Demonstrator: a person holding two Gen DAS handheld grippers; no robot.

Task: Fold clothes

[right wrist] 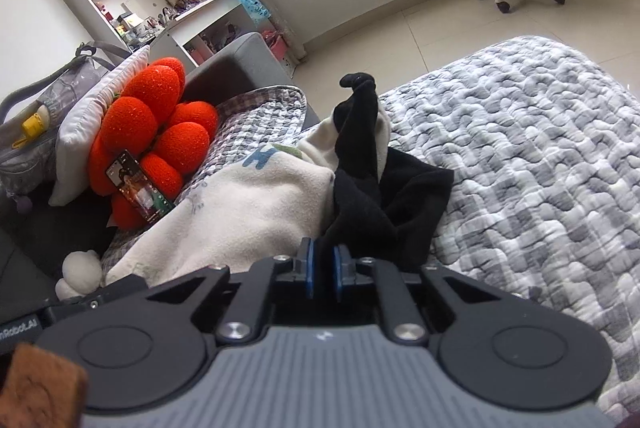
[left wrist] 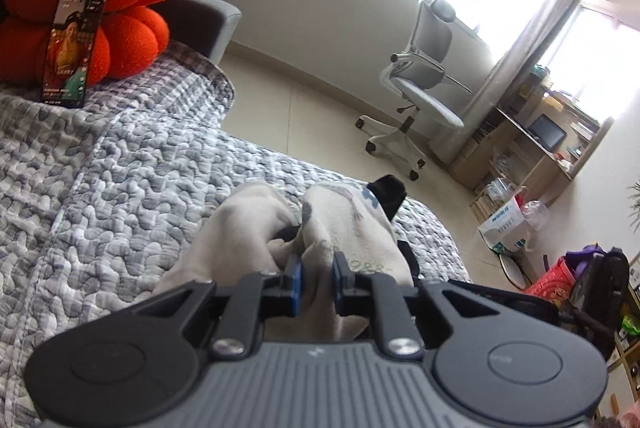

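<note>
A grey bag (right wrist: 48, 108) holds something yellow. The left gripper (left wrist: 318, 278) pinches the cream part of the top (left wrist: 340, 228) between its nearly closed fingers (left wrist: 295, 280). The right gripper (right wrist: 323, 270) pinches the top's black part the same way. The top lies bunched on the grey bed (right wrist: 540, 156), near an orange pillow (right wrist: 156, 132) and a phone (right wrist: 140, 186). A chair (left wrist: 424, 88) stands on the floor.
</note>
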